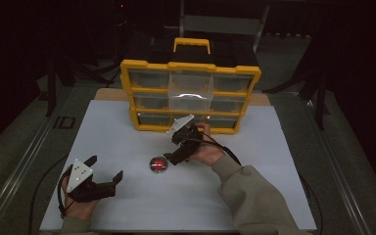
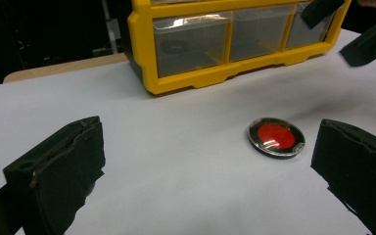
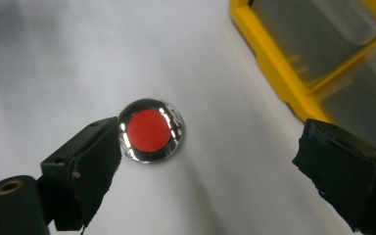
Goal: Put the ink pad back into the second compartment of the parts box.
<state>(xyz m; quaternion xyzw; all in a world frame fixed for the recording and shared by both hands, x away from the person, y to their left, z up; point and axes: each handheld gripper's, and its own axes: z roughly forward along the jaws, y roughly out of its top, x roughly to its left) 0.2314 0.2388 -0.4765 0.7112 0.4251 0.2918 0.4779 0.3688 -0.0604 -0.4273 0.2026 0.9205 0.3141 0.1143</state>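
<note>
While the red disc (image 1: 158,165) lies flat on the white worktop (image 1: 127,147) before the yellow organizer (image 1: 191,95), the right hand-held gripper (image 1: 176,148) hovers wide open beside it, empty; next, centre and close. The left hand-held gripper (image 1: 106,169) rests open, empty.

Surface: a white table top (image 1: 127,142), flat and matte, with a bare wooden strip along its far edge.
Far middle: a yellow drawer organizer (image 1: 191,95) stands upright on it.
Centre: a round red-faced disc (image 1: 158,165) lies flat, well apart from the organizer.
</note>
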